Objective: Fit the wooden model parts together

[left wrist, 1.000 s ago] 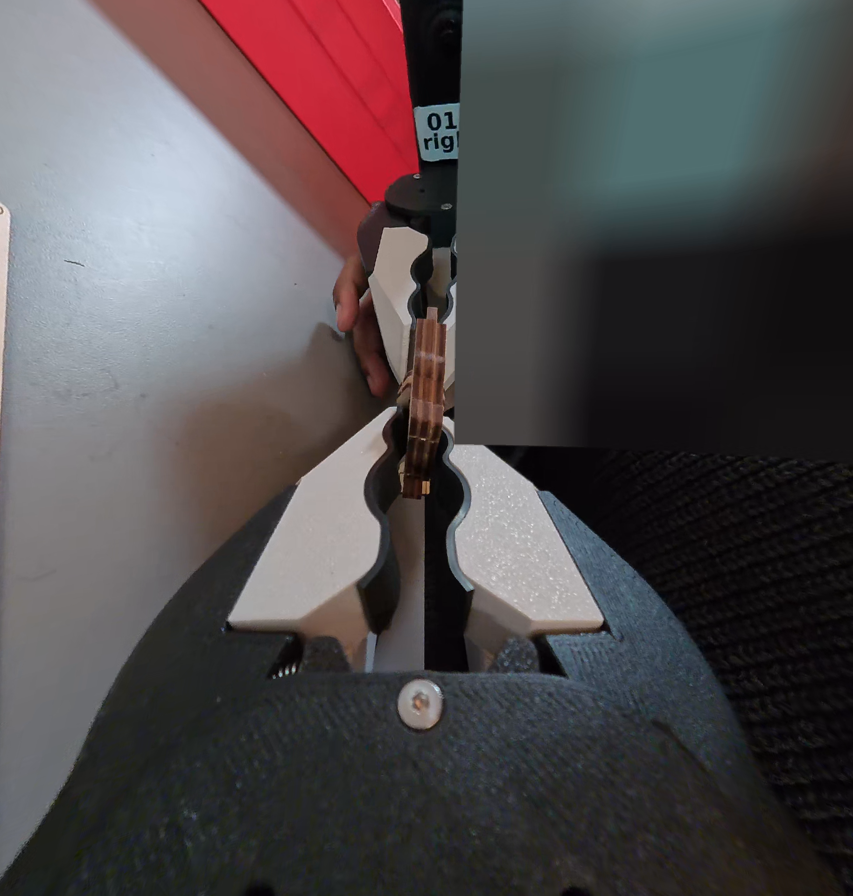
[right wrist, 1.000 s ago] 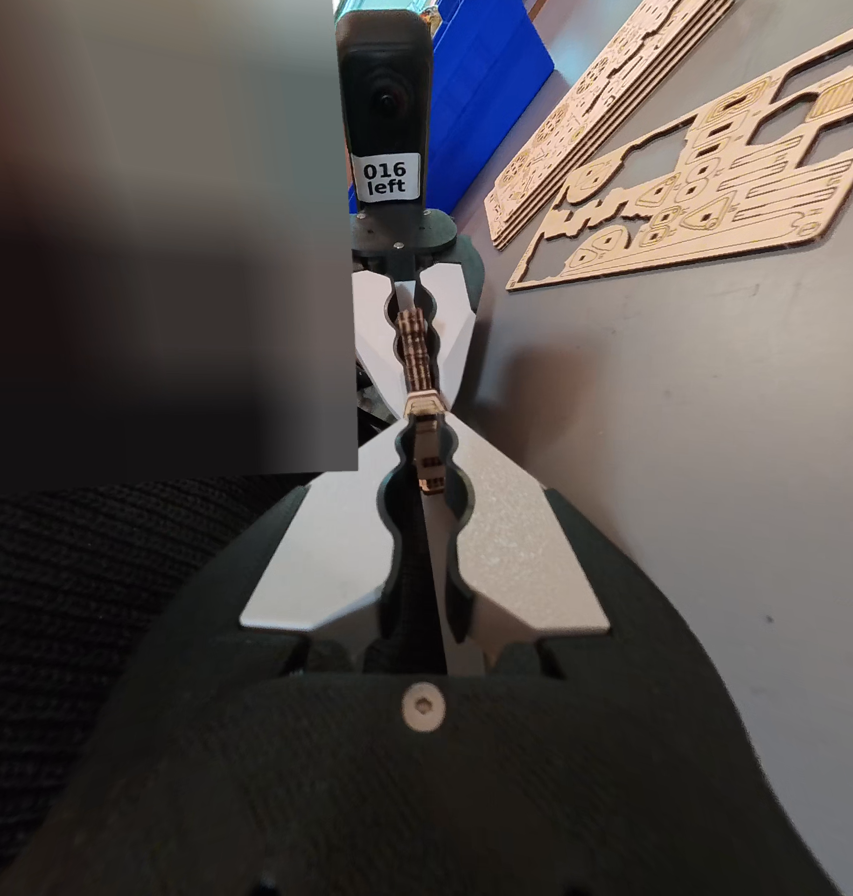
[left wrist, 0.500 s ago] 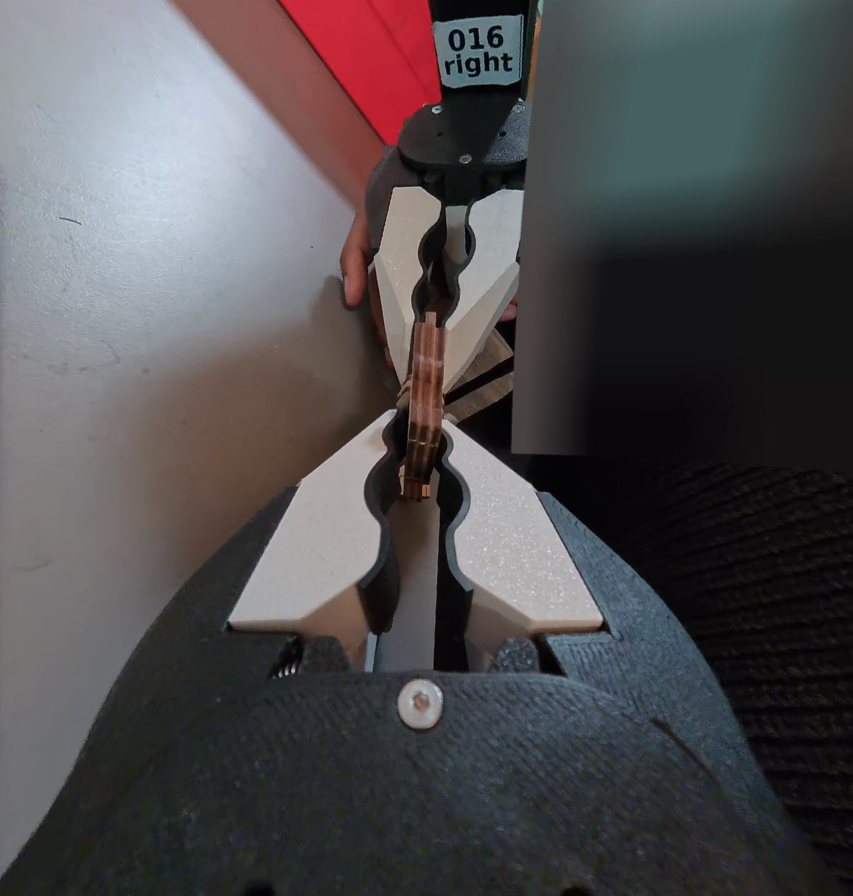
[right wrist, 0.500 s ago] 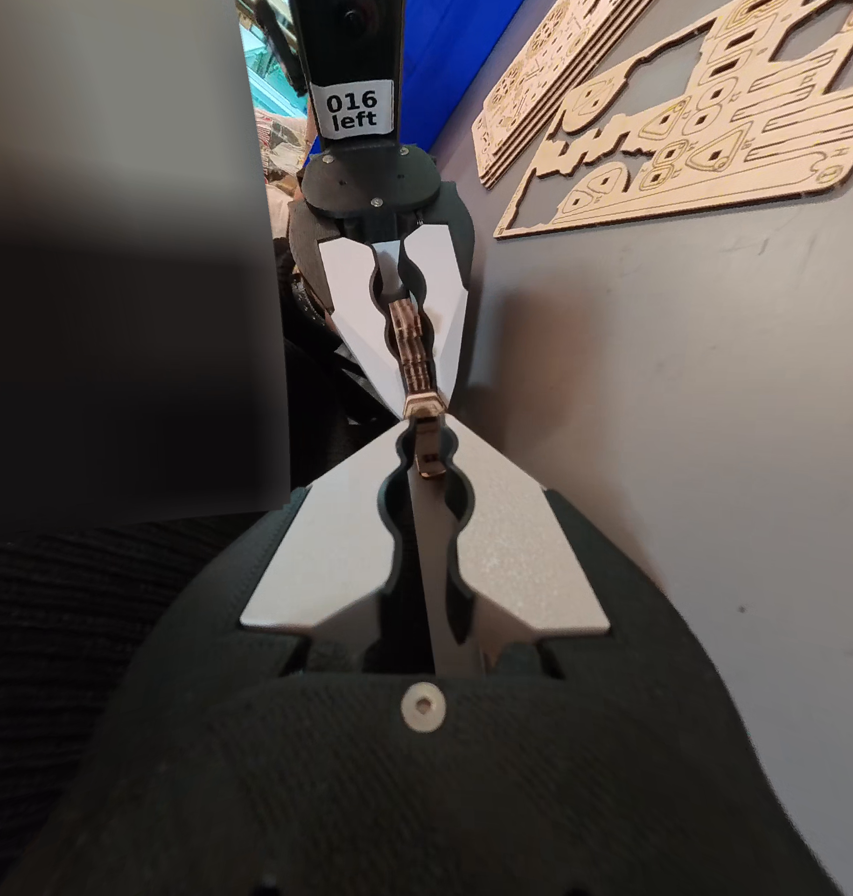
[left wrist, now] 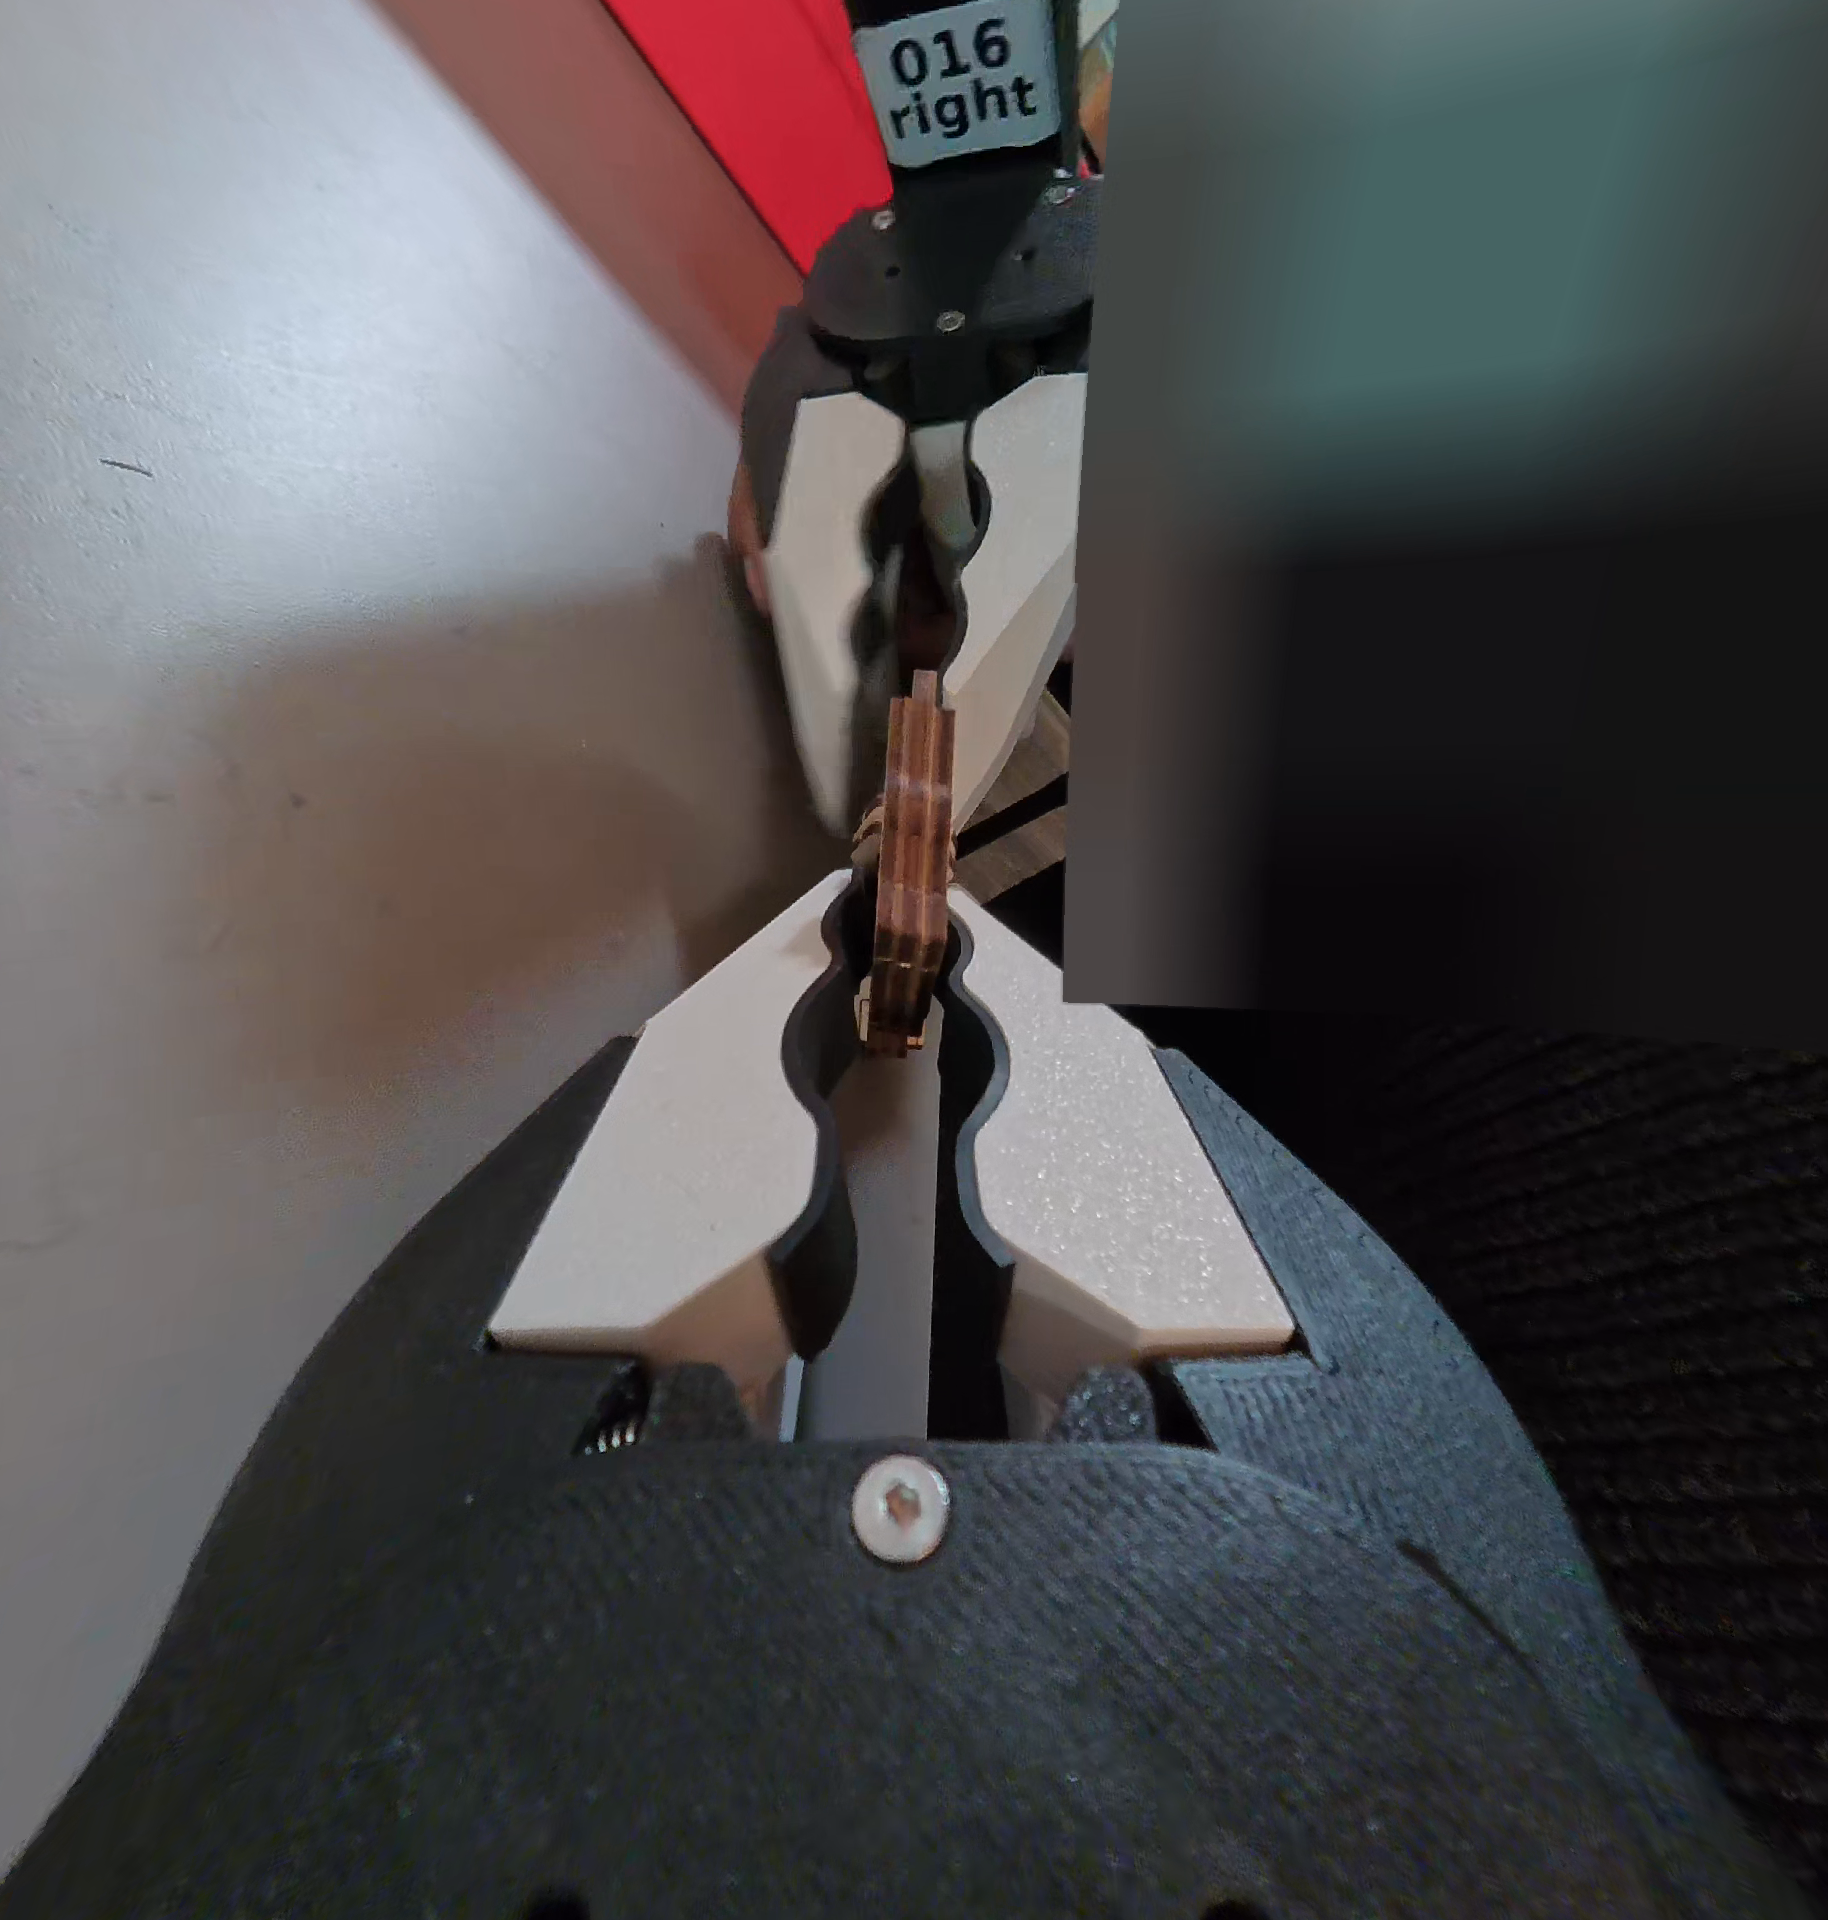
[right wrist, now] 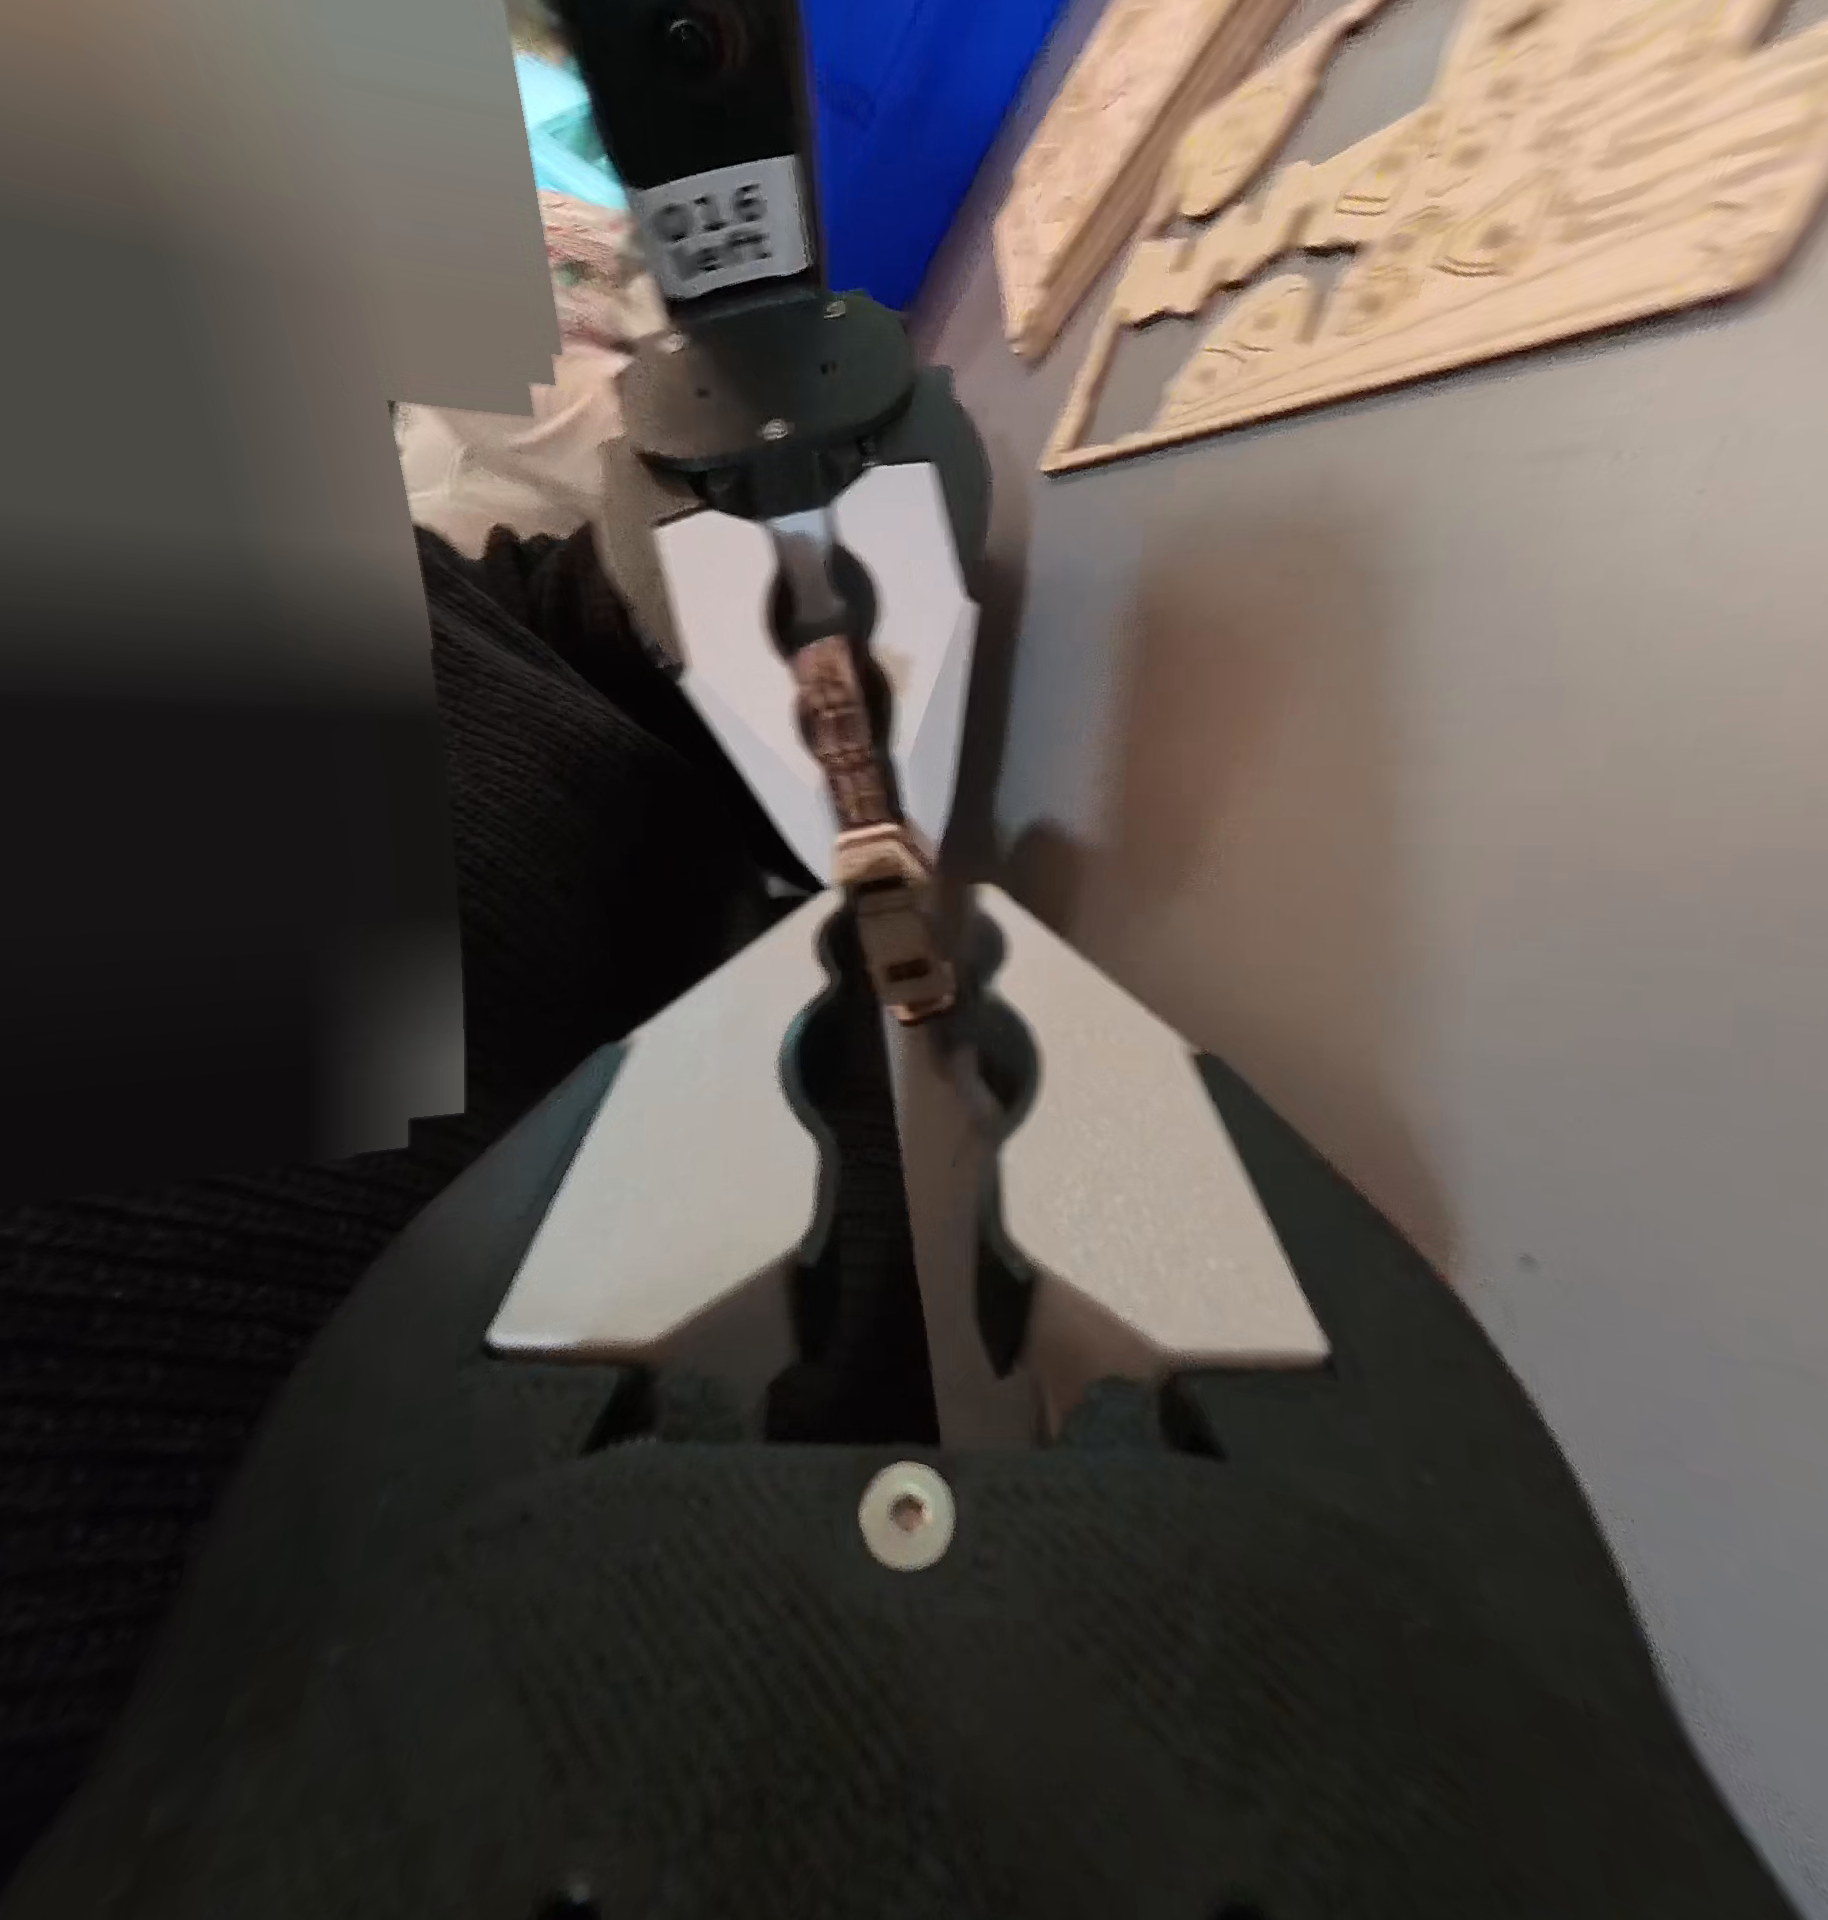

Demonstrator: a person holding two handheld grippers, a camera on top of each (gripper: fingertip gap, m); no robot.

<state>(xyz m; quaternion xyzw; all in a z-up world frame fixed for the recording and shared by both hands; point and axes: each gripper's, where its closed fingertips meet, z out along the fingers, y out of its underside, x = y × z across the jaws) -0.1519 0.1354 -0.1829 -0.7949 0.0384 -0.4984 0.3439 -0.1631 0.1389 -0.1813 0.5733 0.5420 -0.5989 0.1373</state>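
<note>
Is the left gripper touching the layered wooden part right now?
Touching. The left wrist view shows the left gripper shut on the layered wooden part.

Layered wooden part (left wrist: 912, 914) showing dark, banded edges; left gripper (left wrist: 905, 951) fingers (left wrist: 702, 1143) appearing matt, speckled plastic; table (left wrist: 266, 623) looking smooth grey; near screw (left wrist: 899, 1509) gleaming metallic.

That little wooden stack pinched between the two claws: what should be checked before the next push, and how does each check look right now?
1. Left gripper shut on the layered wooden part: ok.
2. Right gripper shut on the small pale piece: ok.
3. Grippers face each other tip to tip: ok.
4. Piece fully seated in the part: cannot tell, joint too small.
5. Right view sharp enough to judge: not ok, blurred.
6. Cut-out sheets away from the grippers: ok.
</note>
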